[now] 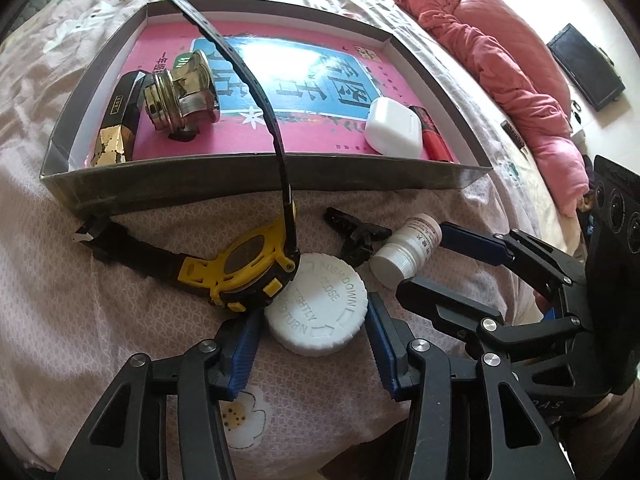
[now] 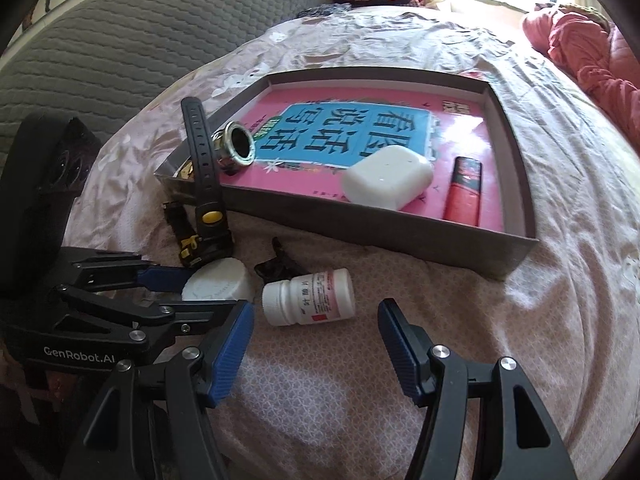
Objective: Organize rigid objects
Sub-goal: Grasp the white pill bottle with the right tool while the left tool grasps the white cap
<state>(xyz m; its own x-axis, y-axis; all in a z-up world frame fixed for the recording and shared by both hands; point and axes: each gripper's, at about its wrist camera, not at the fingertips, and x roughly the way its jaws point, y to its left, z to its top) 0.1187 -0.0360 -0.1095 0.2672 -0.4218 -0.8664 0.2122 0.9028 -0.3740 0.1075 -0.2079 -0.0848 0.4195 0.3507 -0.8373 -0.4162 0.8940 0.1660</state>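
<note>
One white cap [image 1: 316, 304], one watch [image 1: 240, 268]

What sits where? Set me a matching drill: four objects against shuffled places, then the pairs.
1. yellow-and-black plastic wristwatch
2. white rounded plastic case
3. white ribbed screw cap
4. small white pill bottle with pink label

A. inside grey cardboard tray, beside red tube
B. between open fingers of left gripper
C. on its side just ahead of right gripper
D. on pink bedsheet, one strap rising over the tray wall

Pairs: 1-D, 2-A, 3-B, 4-C
</note>
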